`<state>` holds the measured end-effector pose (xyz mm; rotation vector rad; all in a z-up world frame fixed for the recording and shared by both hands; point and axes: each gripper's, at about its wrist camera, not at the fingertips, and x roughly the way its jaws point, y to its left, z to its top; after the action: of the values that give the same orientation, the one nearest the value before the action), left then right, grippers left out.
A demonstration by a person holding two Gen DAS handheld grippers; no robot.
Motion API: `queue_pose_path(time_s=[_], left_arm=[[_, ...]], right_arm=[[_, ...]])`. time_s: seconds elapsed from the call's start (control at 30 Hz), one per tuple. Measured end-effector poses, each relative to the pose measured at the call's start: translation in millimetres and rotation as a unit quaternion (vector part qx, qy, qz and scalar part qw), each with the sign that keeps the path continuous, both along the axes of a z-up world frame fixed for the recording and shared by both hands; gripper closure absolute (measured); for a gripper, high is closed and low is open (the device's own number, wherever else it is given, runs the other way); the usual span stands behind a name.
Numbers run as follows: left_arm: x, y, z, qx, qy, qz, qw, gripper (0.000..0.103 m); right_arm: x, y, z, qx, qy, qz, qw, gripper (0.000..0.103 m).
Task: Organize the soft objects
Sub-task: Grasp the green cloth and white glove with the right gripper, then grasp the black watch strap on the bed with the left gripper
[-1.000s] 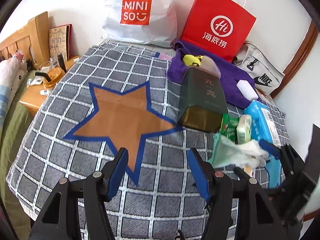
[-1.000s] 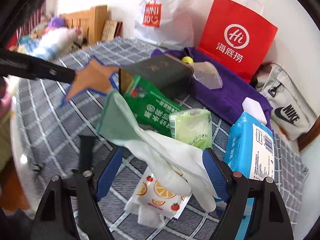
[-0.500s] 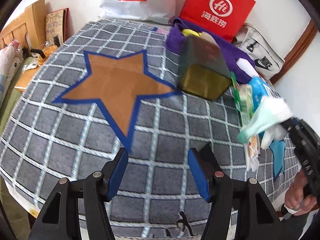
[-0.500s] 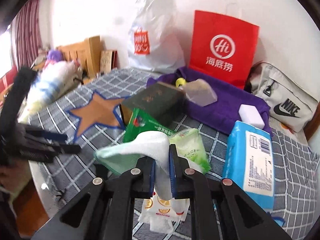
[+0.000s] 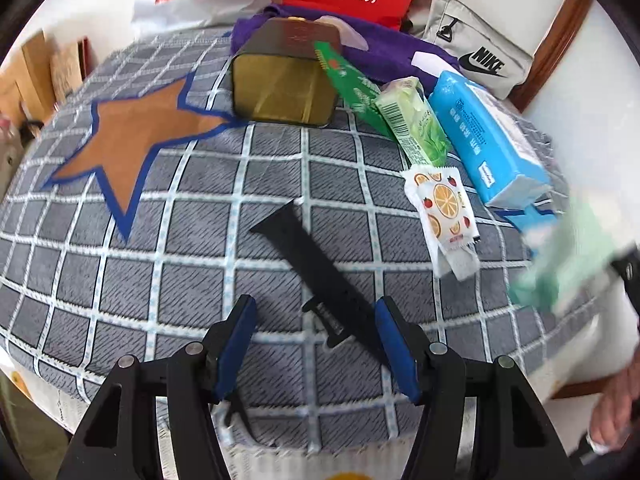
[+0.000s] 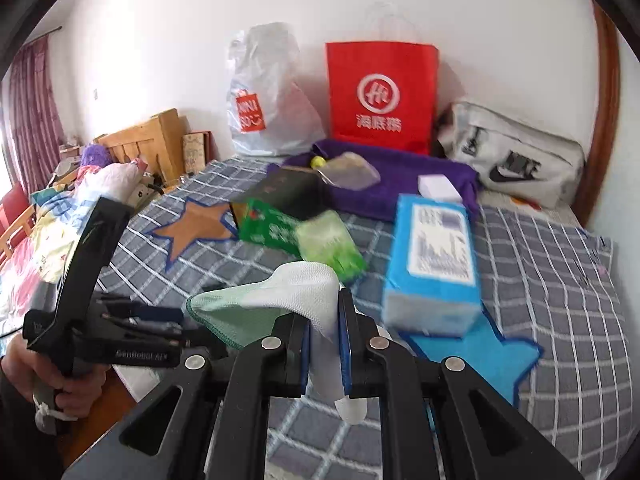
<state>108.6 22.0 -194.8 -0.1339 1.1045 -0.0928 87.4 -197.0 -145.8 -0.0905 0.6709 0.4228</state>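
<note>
A white glove with a green cuff (image 6: 288,292) hangs above the bed, and my right gripper (image 6: 324,320) is shut on it. In the left wrist view the same glove (image 5: 568,256) is a blur at the right edge. My left gripper (image 5: 316,320) stands open, pointing down over a black watch strap (image 5: 316,264) that lies flat on the checked bedcover (image 5: 192,264). The strap's near end runs between the blue fingers (image 5: 240,328), which do not press on it. A hand holds the left gripper (image 6: 132,320) at the left of the right wrist view.
Beside the strap lie an orange-print sachet (image 5: 440,208), a green tissue pack (image 5: 412,120), a blue tissue pack (image 5: 492,140) and a dark box (image 5: 284,80). A purple towel (image 6: 400,172), red bag (image 6: 380,92), white plastic bag (image 6: 272,96) and grey bag (image 6: 516,160) line the wall.
The right gripper shut on the glove and lifted it off the pile of packs. The left gripper moved across the bed and lower, and now hangs over the black strap.
</note>
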Motion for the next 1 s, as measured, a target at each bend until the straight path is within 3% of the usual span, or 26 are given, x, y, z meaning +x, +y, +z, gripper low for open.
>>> queue_pose_path(time_s=[0.23, 0.3, 0.33, 0.47, 0.63, 0.67, 0.73, 0.77, 0.87, 0.93, 1.0], left_arm=[[20, -31, -2, 0.078, -0.022, 0.007, 0.9967, 0.043], [24, -38, -2, 0.076, -0.029, 0.003, 0.9967, 0.044], [26, -39, -1, 0.078, -0.032, 0.003, 0.9964, 0.046], [30, -35, 2, 0.093, -0.030, 0.017, 0.9950, 0.074], [19, -13, 2, 0.058, -0.006, 0.038, 0.9975, 0.076], [15, -12, 1, 0.057, -0.001, 0.040, 0.9976, 0.074], [10, -15, -1, 0.060, 0.003, 0.038, 0.9975, 0.058], [6, -17, -2, 0.061, 0.010, 0.041, 0.9973, 0.042], [-1, -24, -5, 0.082, 0.010, 0.052, 0.9952, 0.037], [-5, -28, -6, 0.085, -0.002, 0.059, 0.9946, 0.042], [-6, -34, -4, 0.086, -0.014, 0.047, 0.9951, 0.071]], right_arm=[[-10, -53, -42, -0.002, 0.047, -0.054, 0.997, 0.091], [-8, -64, -51, 0.005, 0.056, -0.069, 0.996, 0.091], [-7, -67, -54, 0.009, 0.059, -0.072, 0.996, 0.091], [5, -72, -65, 0.031, 0.068, -0.077, 0.994, 0.091], [20, -67, -76, 0.033, 0.075, -0.067, 0.994, 0.090], [21, -66, -77, 0.034, 0.075, -0.066, 0.994, 0.090], [24, -66, -79, 0.036, 0.077, -0.060, 0.995, 0.090], [25, -64, -80, 0.034, 0.077, -0.058, 0.995, 0.090], [24, -60, -80, 0.024, 0.073, -0.053, 0.996, 0.089], [22, -58, -80, 0.016, 0.069, -0.049, 0.996, 0.089], [22, -58, -80, 0.015, 0.068, -0.045, 0.997, 0.089]])
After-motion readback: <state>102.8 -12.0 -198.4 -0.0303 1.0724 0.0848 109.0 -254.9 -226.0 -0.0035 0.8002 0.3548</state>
